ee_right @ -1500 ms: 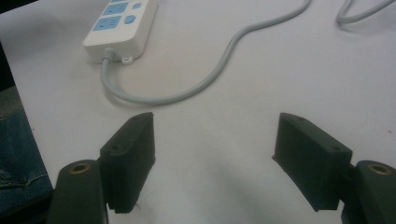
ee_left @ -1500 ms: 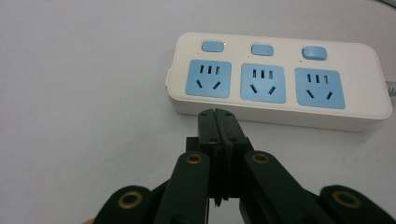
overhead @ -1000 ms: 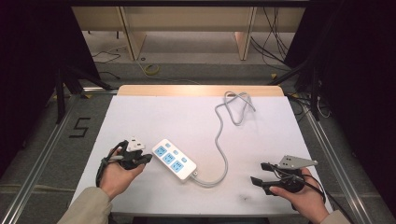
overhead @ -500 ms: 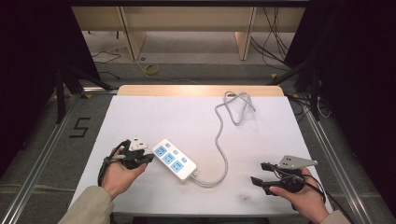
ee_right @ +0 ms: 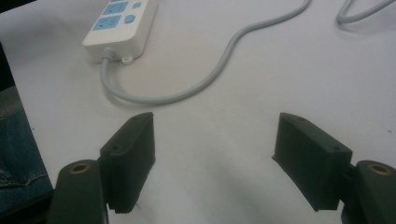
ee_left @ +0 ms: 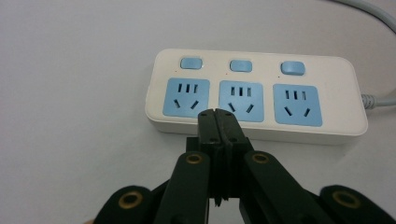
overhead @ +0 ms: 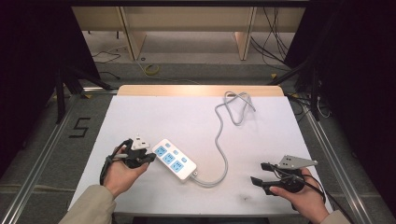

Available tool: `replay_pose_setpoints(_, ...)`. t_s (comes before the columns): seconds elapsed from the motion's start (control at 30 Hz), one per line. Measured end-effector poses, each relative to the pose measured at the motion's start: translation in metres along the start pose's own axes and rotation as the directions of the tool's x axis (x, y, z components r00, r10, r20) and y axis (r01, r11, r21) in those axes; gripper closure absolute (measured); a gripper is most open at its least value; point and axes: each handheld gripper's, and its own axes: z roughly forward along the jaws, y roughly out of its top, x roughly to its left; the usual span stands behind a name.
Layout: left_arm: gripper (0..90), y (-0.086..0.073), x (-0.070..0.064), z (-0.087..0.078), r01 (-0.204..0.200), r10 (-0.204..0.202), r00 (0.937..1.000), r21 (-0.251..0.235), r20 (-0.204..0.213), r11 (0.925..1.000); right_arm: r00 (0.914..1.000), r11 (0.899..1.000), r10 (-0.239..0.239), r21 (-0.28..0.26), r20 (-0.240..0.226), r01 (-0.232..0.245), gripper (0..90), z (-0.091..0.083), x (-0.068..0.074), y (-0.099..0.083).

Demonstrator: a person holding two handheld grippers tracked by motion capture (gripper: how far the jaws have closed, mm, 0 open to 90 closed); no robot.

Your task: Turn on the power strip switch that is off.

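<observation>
Left claw (overhead: pixel 148 157), jaws pressed together on nothing, has crept right to the power strip (overhead: pixel 175 160) lying toward the worktop's near edge, probably lining up on 1 of its 3 switches, while the right claw (overhead: pixel 259 173) waits wide open and empty.

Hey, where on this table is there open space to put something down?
Bare: the far left of the table, beyond the power strip, and the right side past the cord. Crowded: the near edge, around the strip and both hand-held grippers.

In the right gripper view we see the power strip (ee_right: pixel 122 25) cut off by the top edge, its grey cable (ee_right: pixel 219 70) running off beyond it
</observation>
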Motion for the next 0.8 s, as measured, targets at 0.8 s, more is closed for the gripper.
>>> replay_pose_setpoints(0.8,89.9,0.0095,-0.0068,0.0042,-0.018,0.018,0.9998,0.006,0.013,0.9998,1.0,1.0,0.0,0.001,-0.001,0.0,29.3,0.0,0.0001,0.0)
